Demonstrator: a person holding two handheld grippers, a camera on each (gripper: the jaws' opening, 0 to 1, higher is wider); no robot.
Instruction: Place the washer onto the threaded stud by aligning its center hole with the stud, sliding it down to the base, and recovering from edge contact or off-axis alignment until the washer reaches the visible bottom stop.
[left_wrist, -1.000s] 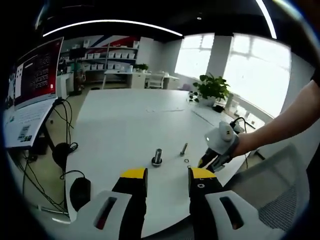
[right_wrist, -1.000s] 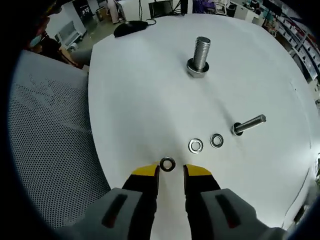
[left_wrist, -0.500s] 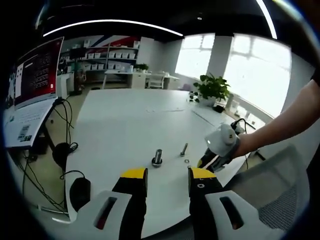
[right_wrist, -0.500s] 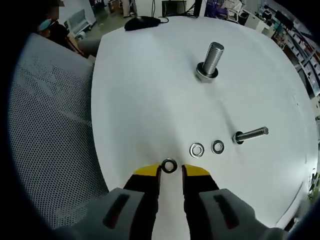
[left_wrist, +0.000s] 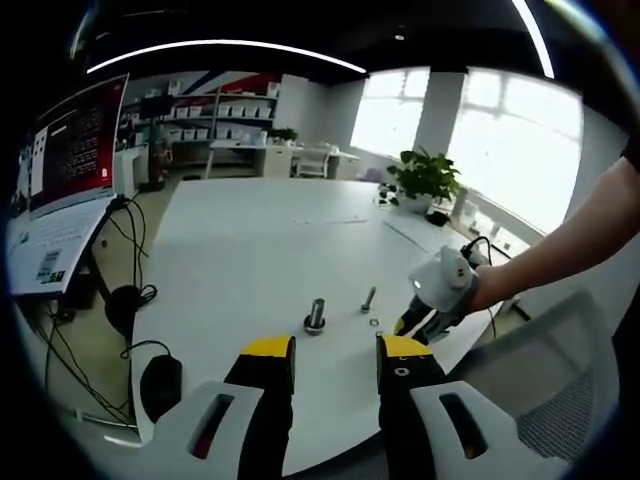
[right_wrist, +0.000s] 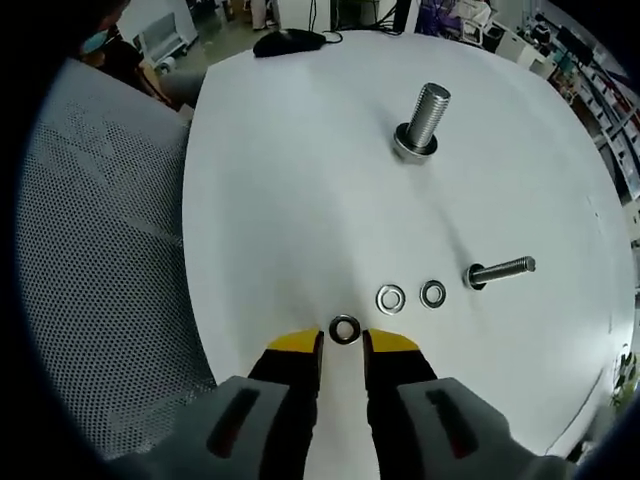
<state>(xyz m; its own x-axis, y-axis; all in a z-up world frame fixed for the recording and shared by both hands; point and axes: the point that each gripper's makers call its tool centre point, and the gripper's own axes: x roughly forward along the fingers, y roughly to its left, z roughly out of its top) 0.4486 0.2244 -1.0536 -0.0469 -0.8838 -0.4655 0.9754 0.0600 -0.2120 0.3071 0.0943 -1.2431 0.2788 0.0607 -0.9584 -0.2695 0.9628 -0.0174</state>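
Right gripper (right_wrist: 343, 342): in the right gripper view we see its yellow-tipped jaws parted a little, low over the near edge of the table (right_wrist: 300, 180); in the left gripper view it sits at the right, held by a hand (left_wrist: 487, 287).
Washer (right_wrist: 344, 328): it lies flat on the table just ahead of the right jaw tips, in line with the gap between them; we cannot tell whether the tips touch it.
Stud (right_wrist: 425, 115): it stands upright on its wide base at the far side of the table, well apart from the washer; we also see it ahead of the left gripper (left_wrist: 332, 350).
Left gripper: its jaws stand open with nothing between them, held above the near table edge.
Spare washers (right_wrist: 390, 298): two more lie flat side by side, right of and just beyond the first washer.
Bolt (right_wrist: 498, 270): it lies on its side, right of the spare washers, head toward them.
Chair (right_wrist: 95, 250): its grey mesh sits left of the table in the right gripper view.
Mouse (right_wrist: 288, 40): a dark one rests at the far table edge.
Screen (left_wrist: 75, 150): it stands at the far left in the left gripper view.
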